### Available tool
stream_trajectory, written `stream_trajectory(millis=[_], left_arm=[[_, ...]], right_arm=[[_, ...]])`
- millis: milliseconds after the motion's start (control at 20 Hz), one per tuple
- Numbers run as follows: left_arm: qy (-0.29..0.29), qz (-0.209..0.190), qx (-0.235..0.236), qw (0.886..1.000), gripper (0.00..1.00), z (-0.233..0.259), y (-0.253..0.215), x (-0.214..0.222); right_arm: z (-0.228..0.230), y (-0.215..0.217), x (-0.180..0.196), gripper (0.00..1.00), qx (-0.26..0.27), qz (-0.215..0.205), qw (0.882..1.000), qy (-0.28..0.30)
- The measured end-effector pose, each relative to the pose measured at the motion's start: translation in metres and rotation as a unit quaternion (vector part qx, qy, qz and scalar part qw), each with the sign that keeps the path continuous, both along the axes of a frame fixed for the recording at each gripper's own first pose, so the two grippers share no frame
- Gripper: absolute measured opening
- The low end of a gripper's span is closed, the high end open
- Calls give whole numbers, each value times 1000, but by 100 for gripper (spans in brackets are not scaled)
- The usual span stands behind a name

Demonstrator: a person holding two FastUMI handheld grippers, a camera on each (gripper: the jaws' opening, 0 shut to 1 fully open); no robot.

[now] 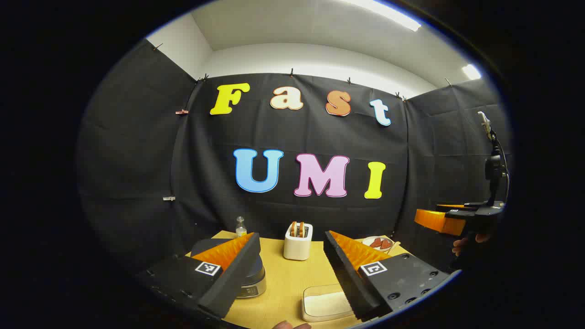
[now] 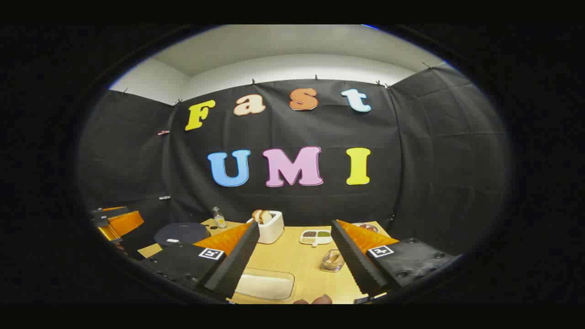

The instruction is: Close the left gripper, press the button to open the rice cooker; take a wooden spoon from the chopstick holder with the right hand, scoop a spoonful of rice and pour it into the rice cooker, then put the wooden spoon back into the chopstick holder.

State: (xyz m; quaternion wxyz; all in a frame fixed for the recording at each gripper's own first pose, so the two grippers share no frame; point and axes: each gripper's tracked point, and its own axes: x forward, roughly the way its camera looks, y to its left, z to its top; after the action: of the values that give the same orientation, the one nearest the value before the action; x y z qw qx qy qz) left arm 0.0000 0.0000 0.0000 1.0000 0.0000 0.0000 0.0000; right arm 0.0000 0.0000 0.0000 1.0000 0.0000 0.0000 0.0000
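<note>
A: Where's the rice cooker [image 1: 249, 274]?
B: Left of the white holder [image 1: 298, 241], lid down, behind the left gripper [image 1: 292, 269], whose jaws gape empty.
A: And the spoon?
B: Probably light, stiff wood; grip its handle. The right gripper [image 2: 295, 258] is wide open too, a shallow rice tray [image 2: 265, 284] below.

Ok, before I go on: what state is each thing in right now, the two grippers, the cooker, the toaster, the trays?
Left gripper: open, holding nothing.
Right gripper: open, holding nothing.
Dark round-lidded rice cooker: lid closed.
White toaster: upright, bread slices in its slots.
White rectangular tray: flat on the wooden table.
Small clear glass bottle: upright, capped.
White divided dish: compartments filled.
</note>
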Motion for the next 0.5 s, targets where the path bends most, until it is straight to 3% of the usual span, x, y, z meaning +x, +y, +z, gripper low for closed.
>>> stream_trajectory(millis=[500], left_arm=[[9, 19, -5, 1000, 95, -5, 12, 1]], right_arm=[[-4, 7, 3, 93, 1, 11, 1000, 5]])
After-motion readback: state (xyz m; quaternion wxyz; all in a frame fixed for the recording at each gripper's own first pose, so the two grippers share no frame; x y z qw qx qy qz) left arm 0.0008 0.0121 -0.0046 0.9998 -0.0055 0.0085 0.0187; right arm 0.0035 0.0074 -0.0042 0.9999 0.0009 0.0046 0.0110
